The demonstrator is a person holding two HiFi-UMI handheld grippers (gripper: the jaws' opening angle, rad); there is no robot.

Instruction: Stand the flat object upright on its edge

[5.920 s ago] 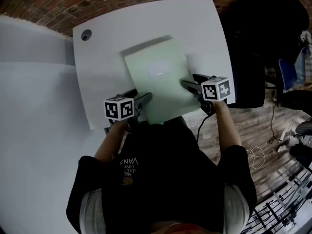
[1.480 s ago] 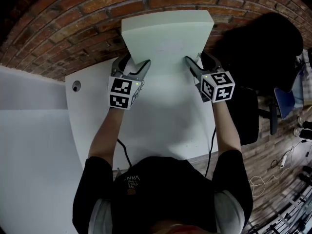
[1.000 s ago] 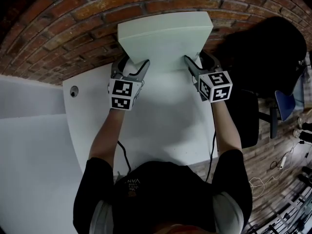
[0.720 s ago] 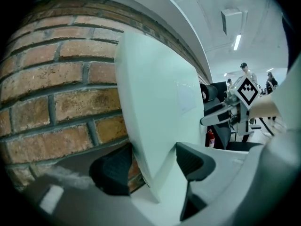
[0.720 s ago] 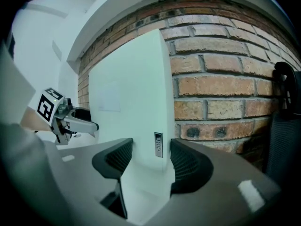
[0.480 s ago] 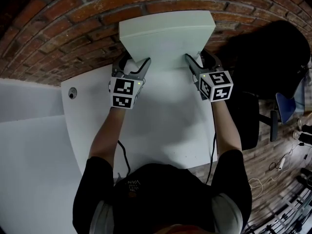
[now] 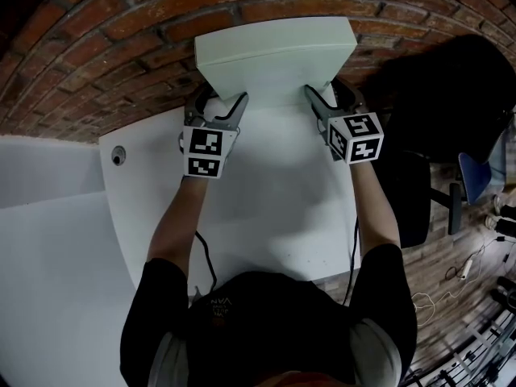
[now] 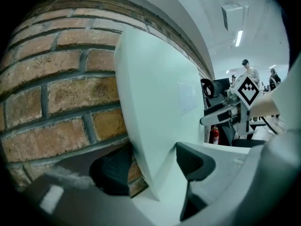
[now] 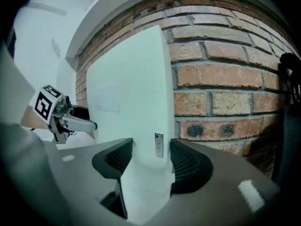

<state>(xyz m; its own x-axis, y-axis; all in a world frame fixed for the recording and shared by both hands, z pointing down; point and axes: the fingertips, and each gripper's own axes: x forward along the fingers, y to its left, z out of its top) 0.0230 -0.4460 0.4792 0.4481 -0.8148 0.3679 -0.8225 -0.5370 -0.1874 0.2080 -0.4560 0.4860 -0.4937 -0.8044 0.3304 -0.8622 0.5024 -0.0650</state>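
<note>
The flat object is a pale green-white board (image 7: 274, 59) standing upright on its bottom edge at the far side of the white table (image 7: 266, 192), close in front of the brick wall. My left gripper (image 7: 219, 99) clamps its lower left side and my right gripper (image 7: 326, 93) its lower right side. In the left gripper view the board (image 8: 155, 102) rises between the dark pads of the left gripper (image 8: 153, 166). In the right gripper view the board's edge (image 9: 127, 93), with a small label, sits between the pads of the right gripper (image 9: 150, 159).
The brick wall (image 7: 121, 22) runs directly behind the board. A round cable hole (image 7: 118, 156) marks the table's left corner. A black office chair (image 7: 435, 63) stands to the right of the table, and cables lie on the wooden floor (image 7: 476, 264).
In the earliest frame the board lay flat on the table with both grippers at its near corners; now it stands upright at the wall. Over the last second almost nothing has shifted.
</note>
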